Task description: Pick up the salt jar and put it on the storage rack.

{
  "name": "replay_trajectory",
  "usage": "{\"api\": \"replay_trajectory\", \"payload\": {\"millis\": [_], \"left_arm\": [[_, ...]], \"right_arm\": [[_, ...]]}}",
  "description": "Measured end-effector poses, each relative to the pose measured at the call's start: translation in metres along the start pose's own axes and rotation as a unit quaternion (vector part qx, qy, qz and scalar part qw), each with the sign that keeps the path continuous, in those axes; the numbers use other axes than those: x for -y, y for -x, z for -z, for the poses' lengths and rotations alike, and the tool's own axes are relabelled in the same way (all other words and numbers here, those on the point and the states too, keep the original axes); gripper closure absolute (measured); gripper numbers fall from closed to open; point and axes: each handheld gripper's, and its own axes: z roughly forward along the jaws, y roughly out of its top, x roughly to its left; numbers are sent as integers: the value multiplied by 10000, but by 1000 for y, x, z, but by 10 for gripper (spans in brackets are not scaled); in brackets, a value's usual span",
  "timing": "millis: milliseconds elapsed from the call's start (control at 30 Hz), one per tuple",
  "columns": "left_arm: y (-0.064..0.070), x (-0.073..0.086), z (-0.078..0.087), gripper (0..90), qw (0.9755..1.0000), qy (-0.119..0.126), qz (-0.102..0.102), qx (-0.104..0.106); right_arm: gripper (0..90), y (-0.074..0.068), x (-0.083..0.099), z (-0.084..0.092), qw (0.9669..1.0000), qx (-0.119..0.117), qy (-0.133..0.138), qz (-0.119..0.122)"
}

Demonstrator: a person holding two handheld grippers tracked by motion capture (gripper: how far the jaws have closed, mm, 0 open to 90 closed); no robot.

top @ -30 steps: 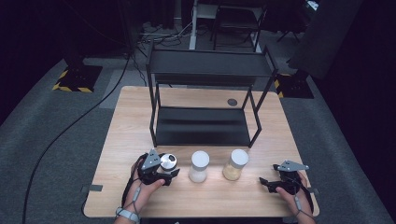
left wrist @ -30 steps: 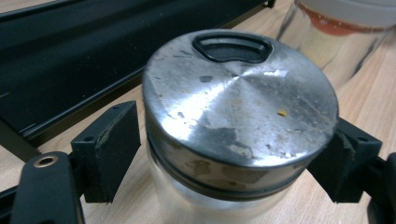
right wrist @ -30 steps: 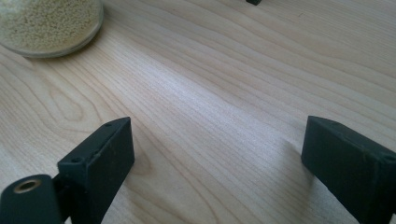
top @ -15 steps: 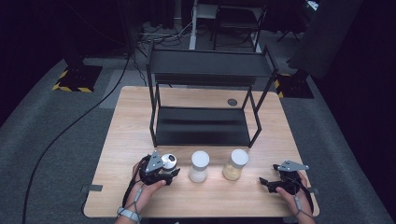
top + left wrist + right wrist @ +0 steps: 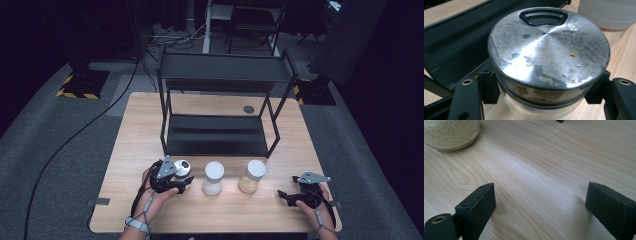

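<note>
A glass jar with a worn metal lid (image 5: pixel 549 47) stands on the table at the front left, and my left gripper (image 5: pixel 546 87) is shut on it just below the lid. From above, the same jar (image 5: pixel 182 169) sits between the jaws of the left gripper (image 5: pixel 175 182), held by a hand. My right gripper (image 5: pixel 286 195) rests low over the table at the front right. Its jaws stand open over bare wood in the right gripper view (image 5: pixel 540 202).
Two white-lidded jars stand mid-front: one with pale contents (image 5: pixel 213 177), one with yellow grains (image 5: pixel 251 176) (image 5: pixel 450 132). A black two-tier rack (image 5: pixel 220 75) takes up the back of the wooden table (image 5: pixel 145 125). A small dark disc (image 5: pixel 248 109) lies beside it.
The left hand has shifted very slightly at the metal-lidded jar. The right hand and the other jars have stayed put.
</note>
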Motion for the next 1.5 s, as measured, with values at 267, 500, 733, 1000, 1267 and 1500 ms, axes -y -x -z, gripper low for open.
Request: {"api": "replay_trajectory", "payload": {"millis": [267, 500, 733, 1000, 1267, 1500], "left_arm": [[-4, -22, 7, 301, 9998, 72, -159, 55], [-10, -38, 11, 301, 9998, 56, -202, -6], [-16, -55, 17, 301, 9995, 72, -292, -67], [-27, -69, 14, 301, 9994, 126, -284, -142], [-33, -82, 5, 301, 9990, 139, -357, -237], [-42, -94, -8, 301, 9988, 192, -383, -248]], "right_arm": [[94, 0, 0, 0, 10000, 0, 0, 0], [94, 0, 0, 0, 10000, 1, 1, 1], [94, 0, 0, 0, 10000, 0, 1, 1], [94, 0, 0, 0, 10000, 1, 0, 0], [94, 1, 0, 0, 10000, -11, -1, 13], [94, 1, 0, 0, 10000, -15, -1, 17]]}}
